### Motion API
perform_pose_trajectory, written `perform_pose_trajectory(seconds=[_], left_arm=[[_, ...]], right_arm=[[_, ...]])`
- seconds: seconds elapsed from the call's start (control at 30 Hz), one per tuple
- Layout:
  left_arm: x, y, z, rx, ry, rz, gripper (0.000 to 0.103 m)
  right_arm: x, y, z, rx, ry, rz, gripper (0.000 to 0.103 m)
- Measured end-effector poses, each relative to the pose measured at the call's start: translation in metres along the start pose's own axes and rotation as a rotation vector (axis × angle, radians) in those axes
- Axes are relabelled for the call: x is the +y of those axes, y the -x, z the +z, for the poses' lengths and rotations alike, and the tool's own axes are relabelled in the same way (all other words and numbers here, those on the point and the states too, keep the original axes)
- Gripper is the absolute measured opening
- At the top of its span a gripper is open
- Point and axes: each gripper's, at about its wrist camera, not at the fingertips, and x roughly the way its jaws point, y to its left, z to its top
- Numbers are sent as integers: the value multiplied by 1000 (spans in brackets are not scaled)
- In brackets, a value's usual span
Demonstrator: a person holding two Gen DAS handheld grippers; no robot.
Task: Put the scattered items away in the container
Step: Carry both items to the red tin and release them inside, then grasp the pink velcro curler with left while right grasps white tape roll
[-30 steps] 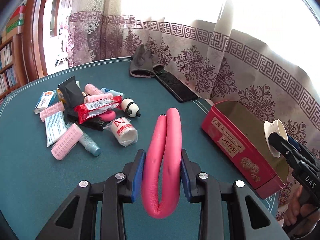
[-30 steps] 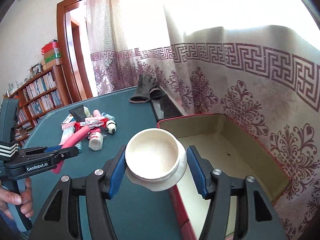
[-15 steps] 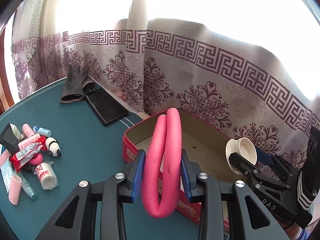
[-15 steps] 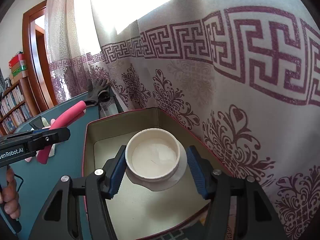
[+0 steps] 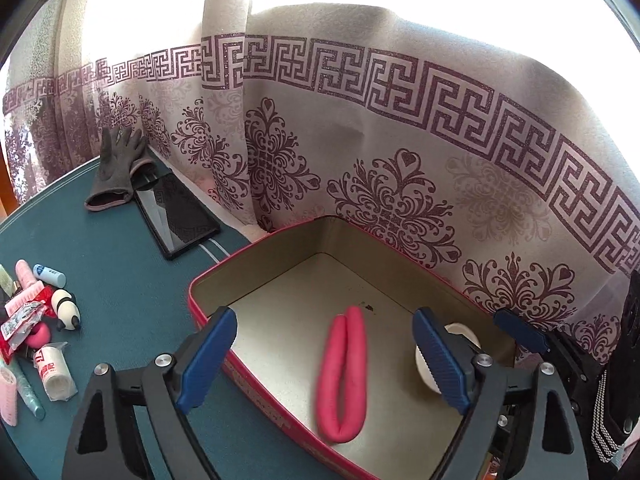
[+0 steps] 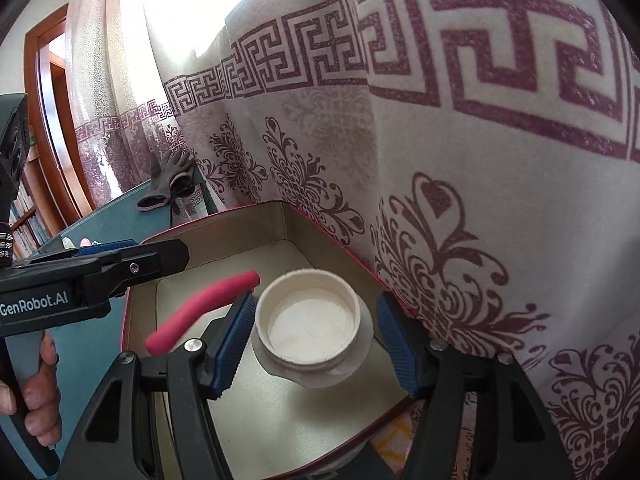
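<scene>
The red tin [image 5: 256,246] stands open by the curtain. A folded pink foam curler [image 5: 344,376] lies loose on its floor. Above it my left gripper [image 5: 323,313] is open, its jaws still widening with nothing between the pads. A white round jar [image 6: 310,320] sits low inside the tin [image 6: 216,220], between the fingers of my right gripper [image 6: 316,300]. Those jaws are opening; the right pad stands clear of the jar. In the left wrist view the jar [image 5: 460,332] peeks out behind my right finger. The curler [image 6: 200,306] also shows in the right wrist view.
Scattered items lie left of the tin on the green table [image 5: 120,272]: a panda toy [image 5: 66,308], a bandage roll [image 5: 54,372], a red packet [image 5: 20,320], a blue tube [image 5: 48,274]. A grey glove [image 5: 116,168] and black phone [image 5: 176,216] lie farther back. The curtain hangs close behind.
Both grippers moved over the tin. The left jaws sprang wide and the pink curler dropped onto the tin floor. The right jaws widened around the jar, now down inside the tin.
</scene>
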Motion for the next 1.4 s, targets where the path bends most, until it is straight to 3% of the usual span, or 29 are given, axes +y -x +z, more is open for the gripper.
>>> perform_pose_trajectory(seconds=[0.5,0.6,0.8,1.23,1.4], left_arm=[[47,20,-17,-13,78,157,92],[56,30,-21,-31,87,182,102],[83,57,-31,-72,115,259,102],[207,108,-92,-58,357,472,102],[255,122,-119,-41,484,490,102]], right_arm=[[17,0,4,-26,0,8,78],[23,3,5,-33,4,15,78],[44,8,5,-53,30,38,78],[133,10,-2,-72,149,193,80],[169,4,-15,-26,198,266,80]])
